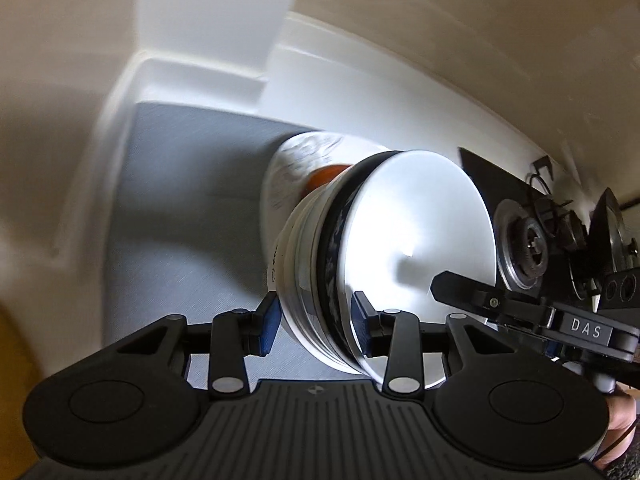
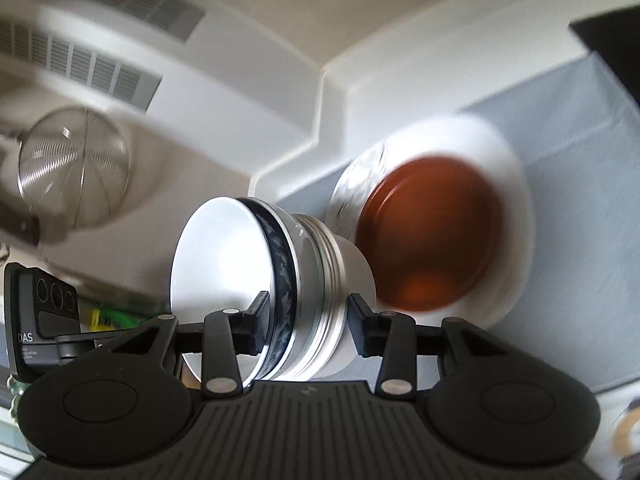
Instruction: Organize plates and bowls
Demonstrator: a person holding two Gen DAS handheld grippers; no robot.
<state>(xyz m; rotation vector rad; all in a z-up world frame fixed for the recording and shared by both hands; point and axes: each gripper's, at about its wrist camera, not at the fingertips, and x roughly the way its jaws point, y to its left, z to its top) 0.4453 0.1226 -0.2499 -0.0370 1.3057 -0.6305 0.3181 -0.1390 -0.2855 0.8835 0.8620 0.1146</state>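
A stack of nested bowls [image 1: 360, 264] is pinched from both sides: the left hand-held gripper [image 1: 314, 326] is clamped across its walls at lower centre of the left wrist view, and the right hand-held gripper [image 2: 308, 324] likewise at lower centre of its own view. Behind the stack, a brown bowl [image 2: 430, 236] is seen on white plates [image 2: 516, 184] over a grey mat [image 2: 580, 120] on the desk.

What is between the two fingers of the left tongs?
A stack of nested bowls lies between the left tongs' fingers, seen in the left wrist view.
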